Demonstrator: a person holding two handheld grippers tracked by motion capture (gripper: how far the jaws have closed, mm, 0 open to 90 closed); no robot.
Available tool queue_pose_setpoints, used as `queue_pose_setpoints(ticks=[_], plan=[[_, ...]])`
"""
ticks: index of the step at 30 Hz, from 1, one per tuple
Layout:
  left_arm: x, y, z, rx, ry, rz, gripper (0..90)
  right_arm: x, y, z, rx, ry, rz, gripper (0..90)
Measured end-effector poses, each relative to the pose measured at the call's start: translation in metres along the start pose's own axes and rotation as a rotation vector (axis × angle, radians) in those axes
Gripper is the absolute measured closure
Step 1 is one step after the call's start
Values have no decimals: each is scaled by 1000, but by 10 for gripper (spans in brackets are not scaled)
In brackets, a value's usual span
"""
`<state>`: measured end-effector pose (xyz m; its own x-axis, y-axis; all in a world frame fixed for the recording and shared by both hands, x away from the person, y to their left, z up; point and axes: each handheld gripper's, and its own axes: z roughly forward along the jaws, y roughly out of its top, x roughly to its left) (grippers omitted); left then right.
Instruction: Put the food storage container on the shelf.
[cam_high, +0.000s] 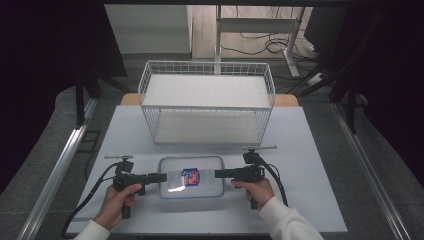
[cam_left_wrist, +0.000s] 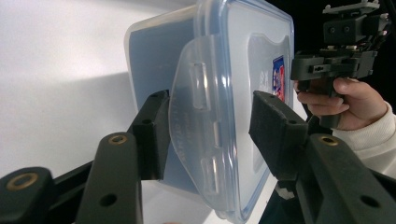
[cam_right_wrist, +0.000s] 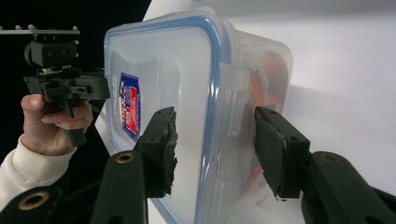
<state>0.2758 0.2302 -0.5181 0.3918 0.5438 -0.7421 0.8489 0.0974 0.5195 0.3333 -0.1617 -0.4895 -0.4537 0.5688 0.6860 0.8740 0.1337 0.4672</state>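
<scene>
A clear plastic food container (cam_high: 191, 176) with a blue-rimmed lid and a red-and-blue label lies flat on the white table (cam_high: 300, 150). My left gripper (cam_high: 162, 177) reaches in at its left end. In the left gripper view the jaws straddle the container (cam_left_wrist: 224, 70) across lid and base, with a clear latch flap (cam_left_wrist: 198, 140) between them. My right gripper (cam_high: 218, 174) holds the opposite end. In the right gripper view its pads (cam_right_wrist: 163, 144) press on the lid and base of the container (cam_right_wrist: 187, 70). Something orange shows through the wall.
A white wire basket (cam_high: 207, 102) with a shelf stands just behind the container. Bare table lies to the left, right and front. Each gripper view shows the other hand and its gripper at the far end, the right one (cam_left_wrist: 336, 65) and the left one (cam_right_wrist: 65, 84).
</scene>
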Motion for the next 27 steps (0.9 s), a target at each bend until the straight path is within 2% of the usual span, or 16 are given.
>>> queue_pose_setpoints(ticks=[18,27], plan=[[-12,8,3,-8,2,27,504,2,4,-11,-37,0,-7,507],[-14,21,9,-4,-10,40,504,3,14,-20,-75,-18,-53,509]])
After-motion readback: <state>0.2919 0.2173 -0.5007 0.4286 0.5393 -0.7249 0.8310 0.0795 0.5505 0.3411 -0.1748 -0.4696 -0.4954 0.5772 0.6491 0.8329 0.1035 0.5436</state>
